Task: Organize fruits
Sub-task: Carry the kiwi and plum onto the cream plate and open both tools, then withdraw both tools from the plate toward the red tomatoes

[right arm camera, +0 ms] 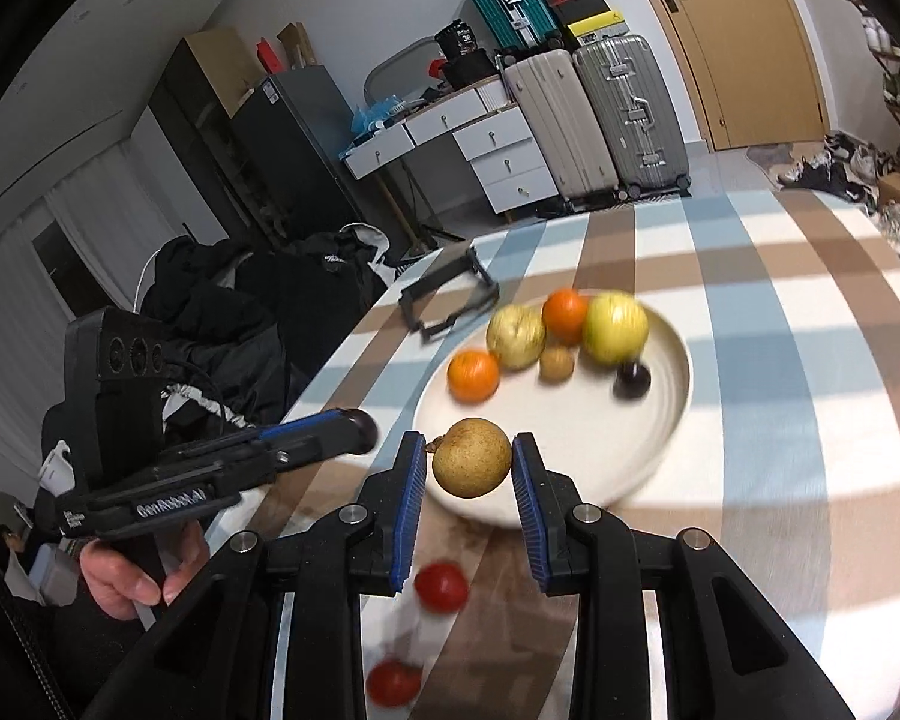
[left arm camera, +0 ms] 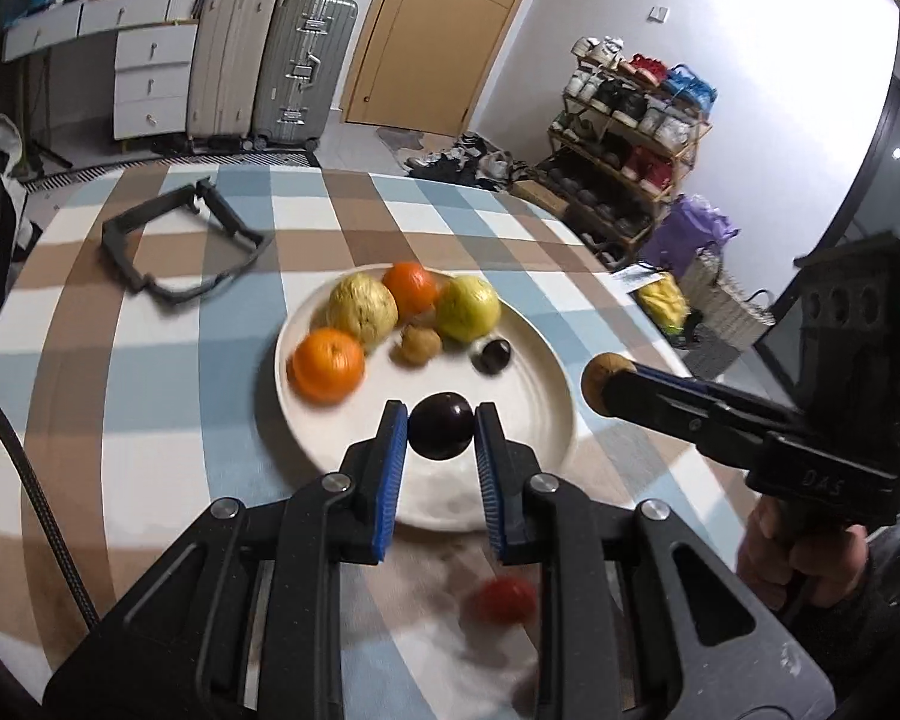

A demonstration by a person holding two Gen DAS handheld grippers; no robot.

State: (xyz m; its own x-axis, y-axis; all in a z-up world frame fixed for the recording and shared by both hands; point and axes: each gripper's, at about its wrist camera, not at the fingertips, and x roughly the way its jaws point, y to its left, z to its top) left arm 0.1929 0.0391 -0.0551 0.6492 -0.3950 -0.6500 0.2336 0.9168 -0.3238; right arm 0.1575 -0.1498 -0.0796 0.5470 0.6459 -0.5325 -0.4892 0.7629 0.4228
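My left gripper (left arm camera: 441, 426) is shut on a dark plum (left arm camera: 441, 425), held above the near rim of a white plate (left arm camera: 528, 414). My right gripper (right arm camera: 469, 459) is shut on a small brown speckled fruit (right arm camera: 471, 465) over the plate's (right arm camera: 666, 414) near edge; it also shows at the right of the left wrist view, brown fruit (left arm camera: 600, 381) at its tip. On the plate lie two oranges (left arm camera: 328, 363) (left arm camera: 410, 288), two yellow-green fruits (left arm camera: 363, 306) (left arm camera: 468, 307), a small brown fruit (left arm camera: 415, 346) and a dark plum (left arm camera: 491, 356). Red tomatoes (right arm camera: 442, 587) (right arm camera: 393, 683) lie on the cloth below the grippers.
The plate rests on a table with a checked blue, brown and white cloth (left arm camera: 150, 360). A black folding frame (left arm camera: 174, 240) lies at the far left of the table. Dark clothing (right arm camera: 234, 312) is piled beyond the table's left edge. Suitcases (left arm camera: 270, 66) and drawers stand against the wall.
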